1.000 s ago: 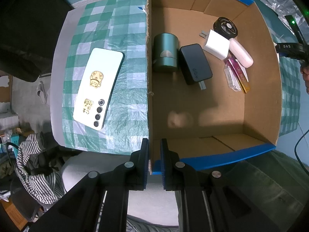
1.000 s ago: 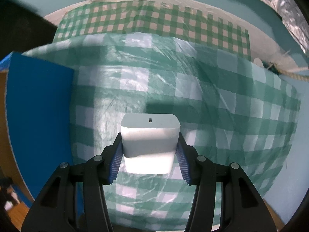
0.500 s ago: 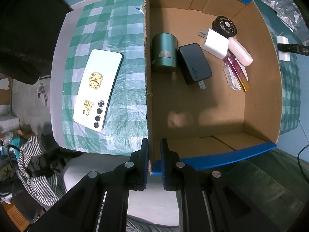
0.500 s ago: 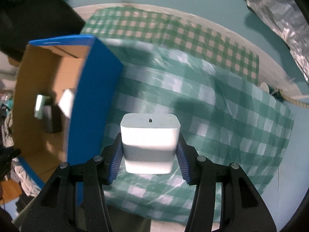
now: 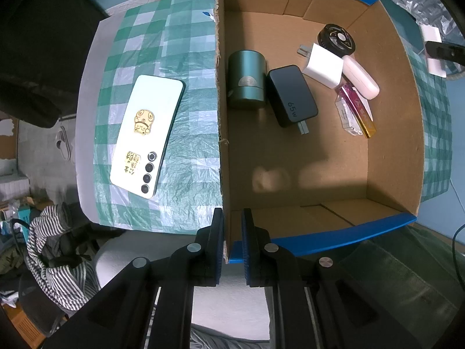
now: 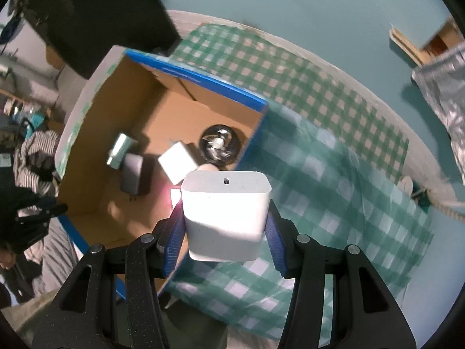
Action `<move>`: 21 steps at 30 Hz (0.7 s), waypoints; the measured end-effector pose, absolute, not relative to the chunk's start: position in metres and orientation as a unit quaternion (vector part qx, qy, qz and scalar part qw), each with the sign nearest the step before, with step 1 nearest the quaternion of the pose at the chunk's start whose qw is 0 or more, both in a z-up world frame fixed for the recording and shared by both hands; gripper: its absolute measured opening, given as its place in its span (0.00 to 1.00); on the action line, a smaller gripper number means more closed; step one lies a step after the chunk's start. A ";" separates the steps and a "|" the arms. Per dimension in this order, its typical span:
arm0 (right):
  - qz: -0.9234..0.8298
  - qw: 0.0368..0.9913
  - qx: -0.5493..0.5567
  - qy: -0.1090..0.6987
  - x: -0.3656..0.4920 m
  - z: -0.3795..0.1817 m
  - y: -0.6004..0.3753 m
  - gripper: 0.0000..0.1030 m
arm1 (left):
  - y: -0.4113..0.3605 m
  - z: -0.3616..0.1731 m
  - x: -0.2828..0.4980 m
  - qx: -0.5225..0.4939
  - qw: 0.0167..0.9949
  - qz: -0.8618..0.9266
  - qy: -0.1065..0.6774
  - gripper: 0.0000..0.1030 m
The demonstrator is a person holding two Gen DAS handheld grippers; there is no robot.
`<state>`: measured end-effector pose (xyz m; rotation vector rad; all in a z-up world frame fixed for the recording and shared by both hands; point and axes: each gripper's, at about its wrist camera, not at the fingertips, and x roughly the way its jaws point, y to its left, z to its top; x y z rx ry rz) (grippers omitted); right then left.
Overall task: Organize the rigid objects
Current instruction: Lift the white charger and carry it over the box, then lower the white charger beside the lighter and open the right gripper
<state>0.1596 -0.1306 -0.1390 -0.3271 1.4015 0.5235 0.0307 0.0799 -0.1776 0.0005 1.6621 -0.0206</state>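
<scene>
My right gripper (image 6: 225, 226) is shut on a white box-shaped device (image 6: 225, 212) and holds it in the air above the right rim of the cardboard box (image 6: 186, 101). The device also shows at the right edge of the left wrist view (image 5: 434, 46). My left gripper (image 5: 232, 232) is shut on the near left corner of the cardboard box (image 5: 223, 174). Inside the box lie a green can (image 5: 247, 78), a black charger (image 5: 292, 96), a white charger (image 5: 322, 65), a round black object (image 5: 337, 39), a white case (image 5: 360, 77) and pink tubes (image 5: 356, 110).
A white phone (image 5: 146, 135) lies face down on the green checked cloth (image 5: 174, 43) left of the box. A silver bag (image 6: 444, 87) lies at the far right. Striped clothing (image 5: 55, 247) hangs off the table's near left.
My right gripper has lifted the white device and carried it left, from above the cloth to over the box's right rim. My left gripper has stayed on the box corner.
</scene>
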 end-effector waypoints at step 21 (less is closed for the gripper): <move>0.302 0.660 -0.276 0.630 0.132 -0.178 -0.058 0.50 | 0.080 -0.177 0.030 0.001 0.675 -0.010 0.738 0.10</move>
